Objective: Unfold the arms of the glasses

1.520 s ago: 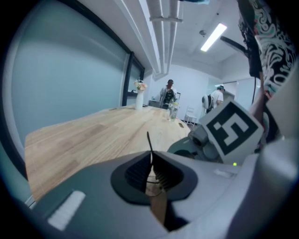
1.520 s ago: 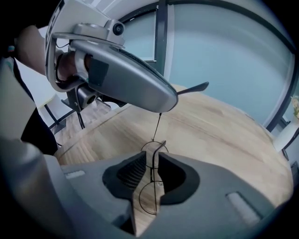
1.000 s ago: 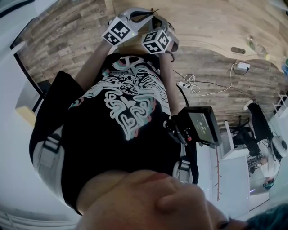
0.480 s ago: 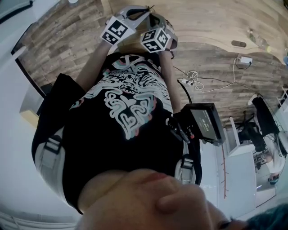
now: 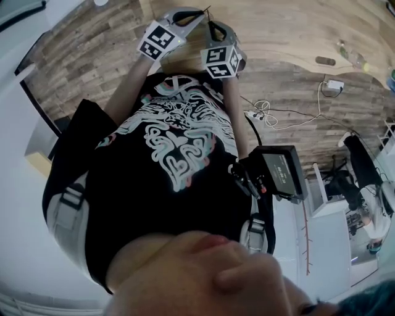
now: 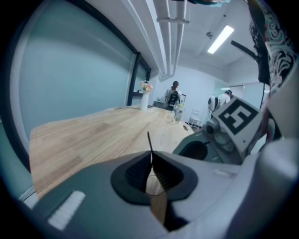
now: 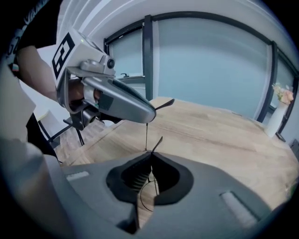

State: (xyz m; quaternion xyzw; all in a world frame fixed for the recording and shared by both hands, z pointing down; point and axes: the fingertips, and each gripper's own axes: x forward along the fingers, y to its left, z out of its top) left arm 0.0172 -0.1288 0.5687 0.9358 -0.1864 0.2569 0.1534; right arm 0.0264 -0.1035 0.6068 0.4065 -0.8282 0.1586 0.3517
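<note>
The glasses (image 7: 146,134) are thin black wire ones, held in the air between both grippers above the near end of a wooden table (image 7: 219,135). My left gripper (image 6: 150,161) is shut on one thin arm (image 6: 149,141), whose tip pokes up past the jaws. My right gripper (image 7: 150,162) is shut on the frame; a wire lens ring (image 7: 145,198) shows between its jaws. In the head view the left gripper (image 5: 192,16) and right gripper (image 5: 214,29) meet at the top, each with its marker cube. Seen from the right gripper, the left gripper (image 7: 152,114) hangs just above.
The long wooden table (image 6: 93,135) carries a vase of flowers (image 6: 145,95) and bottles (image 6: 177,112) at its far end. People (image 6: 173,95) stand beyond it. A power strip and cables (image 5: 265,114) lie on the plank floor. Glass walls (image 7: 205,65) border the room.
The right gripper's marker cube has shifted right and slightly down, away from the left gripper, so the gap between the two has widened. The left gripper stays nearly in place.
</note>
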